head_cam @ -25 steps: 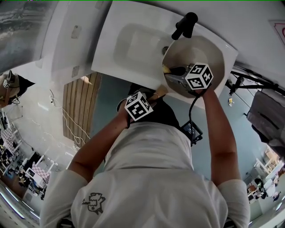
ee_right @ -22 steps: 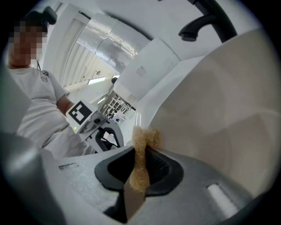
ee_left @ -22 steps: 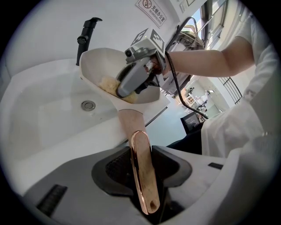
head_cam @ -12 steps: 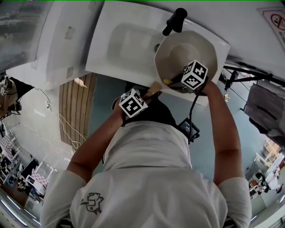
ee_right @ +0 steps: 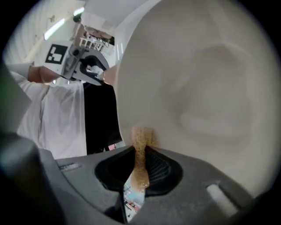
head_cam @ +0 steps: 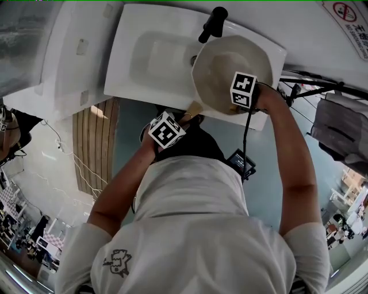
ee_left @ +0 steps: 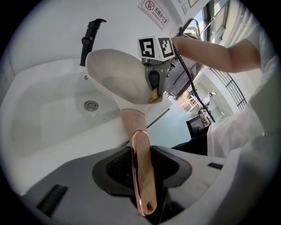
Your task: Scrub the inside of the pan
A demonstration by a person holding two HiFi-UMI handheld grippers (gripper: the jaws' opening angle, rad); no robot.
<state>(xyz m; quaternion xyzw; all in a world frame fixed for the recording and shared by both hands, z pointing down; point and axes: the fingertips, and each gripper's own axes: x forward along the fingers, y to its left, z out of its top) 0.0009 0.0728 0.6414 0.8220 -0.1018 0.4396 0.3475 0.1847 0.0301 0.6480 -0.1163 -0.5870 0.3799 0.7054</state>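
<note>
A cream pan (head_cam: 221, 63) is held tilted over the white sink (head_cam: 144, 57). My left gripper (ee_left: 142, 176) is shut on the pan's copper-coloured handle (ee_left: 139, 149); in the head view this gripper (head_cam: 181, 119) sits at the sink's near edge. My right gripper (ee_right: 139, 169) is shut on a thin yellow-brown sponge (ee_right: 141, 140), whose tip presses on the pan's inside (ee_right: 202, 79) close to the near rim. From the left gripper view, the right gripper (ee_left: 153, 85) and sponge (ee_left: 153, 96) hang at the pan's (ee_left: 116, 74) lower right edge.
A black faucet (head_cam: 211, 24) stands just behind the pan, and the sink's drain (ee_left: 91, 105) lies below it. A wall with a red sign (ee_left: 154, 9) rises behind the sink. A black cable (head_cam: 246, 138) hangs from the right gripper.
My right gripper has swept with the sponge from the pan's lower middle towards its near right rim, turning as it went. The left gripper keeps its hold on the handle.
</note>
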